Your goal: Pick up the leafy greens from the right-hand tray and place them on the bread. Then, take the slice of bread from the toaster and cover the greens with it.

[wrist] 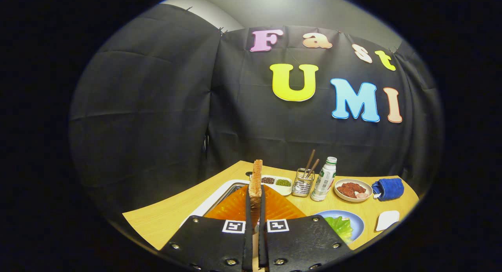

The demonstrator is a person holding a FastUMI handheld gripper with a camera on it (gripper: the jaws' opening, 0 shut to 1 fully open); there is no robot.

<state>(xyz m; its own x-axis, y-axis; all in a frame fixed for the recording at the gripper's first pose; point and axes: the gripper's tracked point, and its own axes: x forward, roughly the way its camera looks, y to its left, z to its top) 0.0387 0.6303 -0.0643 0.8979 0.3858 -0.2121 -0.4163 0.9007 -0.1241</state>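
Note:
A slice of toasted bread (pixel 257 177) stands upright, edge-on, clamped between my two fingers (pixel 248 217). My gripper (pixel 255 221) is shut on it, held above the table. Below and beyond the fingers lies an orange ribbed toaster top (pixel 235 207) inside a white tray (pixel 219 193). To the right of the fingers a blue plate (pixel 355 221) carries leafy greens (pixel 340 227); whatever is under the greens is hidden.
Beyond the fingers stand a small white dish of dark and green seeds (pixel 276 182), a metal holder with chopsticks (pixel 304 181), a white bottle (pixel 325 179), a bowl of reddish food (pixel 353 189), a blue cloth (pixel 388 188) and a white pad (pixel 387 219).

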